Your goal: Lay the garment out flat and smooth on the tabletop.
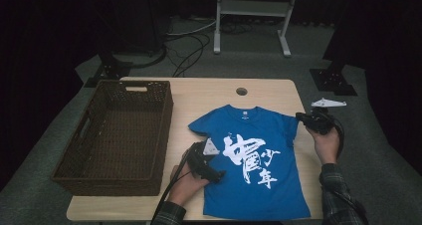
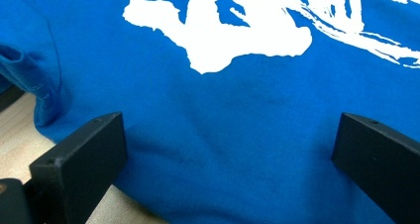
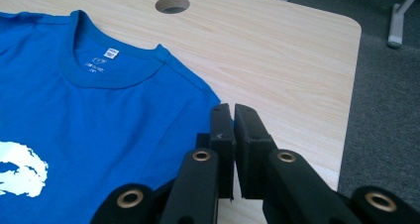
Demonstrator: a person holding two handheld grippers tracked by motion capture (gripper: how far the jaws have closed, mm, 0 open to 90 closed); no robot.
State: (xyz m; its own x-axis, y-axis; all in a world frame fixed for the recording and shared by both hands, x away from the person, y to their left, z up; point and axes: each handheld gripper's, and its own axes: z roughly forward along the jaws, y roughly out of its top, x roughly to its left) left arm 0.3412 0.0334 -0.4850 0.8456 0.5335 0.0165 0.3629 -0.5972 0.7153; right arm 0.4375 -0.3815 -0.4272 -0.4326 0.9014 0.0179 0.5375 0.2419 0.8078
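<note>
The blue T-shirt point(image 1: 254, 165) lies flat on the bench point(image 1: 199, 93), right of the basket point(image 1: 117, 135). Left gripper point(image 1: 211, 172): jaws apart over the left edge. Right gripper point(image 3: 233, 116): jaws together at the right sleeve, whether pinching cloth cannot be told. Recommended: grip single edges and fold evenly.

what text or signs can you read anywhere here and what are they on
"中國少年": large white brush-style characters on the chest of the blue t-shirt, as best they read in the high view.
Small white neck label inside the collar: print too small to read.
Small pale print below that label: blurred, unreadable.
Nothing readable on the wicker basket or the table.
</note>
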